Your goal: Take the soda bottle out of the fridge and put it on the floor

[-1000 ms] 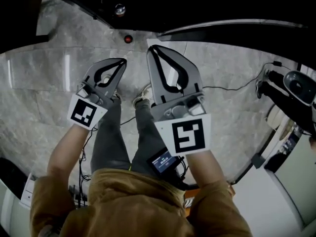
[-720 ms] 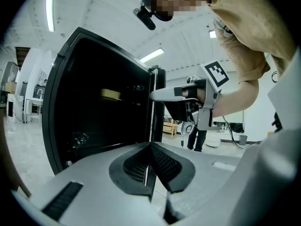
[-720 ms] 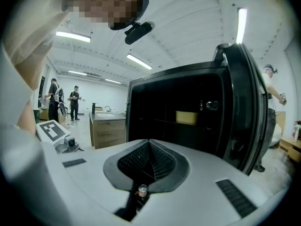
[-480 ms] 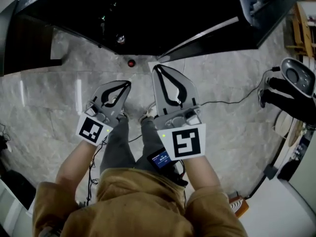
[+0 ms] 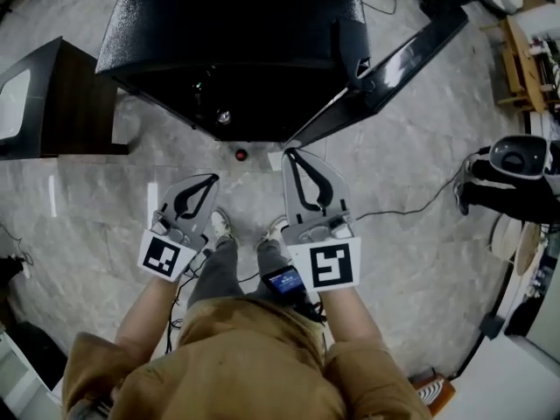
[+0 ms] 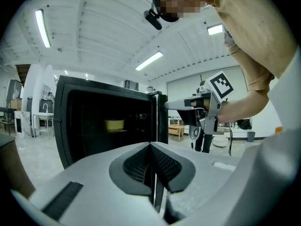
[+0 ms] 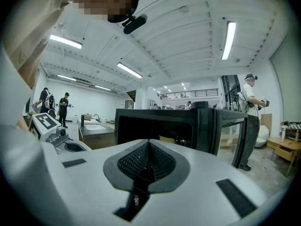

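Observation:
A black fridge (image 5: 236, 42) stands in front of me with its door (image 5: 394, 59) swung open to the right. On the floor just before it sits a small red round thing (image 5: 241, 155), perhaps a bottle's cap seen from above. My left gripper (image 5: 214, 179) and right gripper (image 5: 289, 153) are held side by side above my feet, both shut and empty. The left gripper view looks over the shut left gripper (image 6: 151, 145) into the dark fridge (image 6: 108, 126), with a yellow item (image 6: 114, 124) on a shelf. In the right gripper view, the right gripper (image 7: 149, 142) faces the fridge (image 7: 160, 126).
A dark wooden cabinet (image 5: 52, 103) stands left of the fridge. Cables (image 5: 411, 199) run across the marble floor to black equipment (image 5: 516, 173) at the right. A wooden shelf (image 5: 525, 59) is far right. A person (image 7: 249, 121) stands beside the open door.
Both grippers and the head view have risen. The floor looks farther away and the fridge's top has come into view. Both grippers stay shut and side by side.

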Demonstrator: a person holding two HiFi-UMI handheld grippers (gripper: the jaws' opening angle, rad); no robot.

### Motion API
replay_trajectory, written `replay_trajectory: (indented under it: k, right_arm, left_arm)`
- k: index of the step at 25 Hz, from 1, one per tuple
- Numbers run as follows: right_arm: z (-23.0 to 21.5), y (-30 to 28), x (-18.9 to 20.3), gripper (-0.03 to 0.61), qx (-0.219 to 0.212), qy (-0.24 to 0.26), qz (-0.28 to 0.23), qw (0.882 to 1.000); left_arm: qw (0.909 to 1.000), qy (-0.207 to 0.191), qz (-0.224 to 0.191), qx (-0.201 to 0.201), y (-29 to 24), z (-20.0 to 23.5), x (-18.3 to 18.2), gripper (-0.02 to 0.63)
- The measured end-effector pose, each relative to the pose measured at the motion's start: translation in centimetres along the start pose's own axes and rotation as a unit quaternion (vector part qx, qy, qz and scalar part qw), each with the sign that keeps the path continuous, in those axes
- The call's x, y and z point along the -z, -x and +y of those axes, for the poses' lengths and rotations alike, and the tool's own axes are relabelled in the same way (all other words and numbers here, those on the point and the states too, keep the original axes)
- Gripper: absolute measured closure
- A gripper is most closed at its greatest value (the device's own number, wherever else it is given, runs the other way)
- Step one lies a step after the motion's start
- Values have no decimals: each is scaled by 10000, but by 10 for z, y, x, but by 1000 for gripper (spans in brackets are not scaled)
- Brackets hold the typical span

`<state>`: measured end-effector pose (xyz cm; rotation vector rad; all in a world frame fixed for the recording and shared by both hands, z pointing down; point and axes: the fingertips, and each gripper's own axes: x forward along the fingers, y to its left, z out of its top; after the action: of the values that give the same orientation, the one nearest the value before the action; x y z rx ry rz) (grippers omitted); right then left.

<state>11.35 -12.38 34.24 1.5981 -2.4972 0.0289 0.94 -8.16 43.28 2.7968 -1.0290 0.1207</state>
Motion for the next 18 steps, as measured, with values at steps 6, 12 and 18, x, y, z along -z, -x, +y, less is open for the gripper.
replay_trajectory:
  k: [6,12,18]
  right_arm:
    - [-7,14,-53,577,81,73,-142,9998]
    - [-17,27,-97,577,90,168,-403,9990]
    - [-12,44,-131,577,-43,295,-684,9972]
  left_arm:
    - [9995,-48,-208,-214,23,6,-54,612]
    - [9987,-182,-321,-349,35,10,-102,612]
    - [9965,-274,-544,-565,61,15,-144,612]
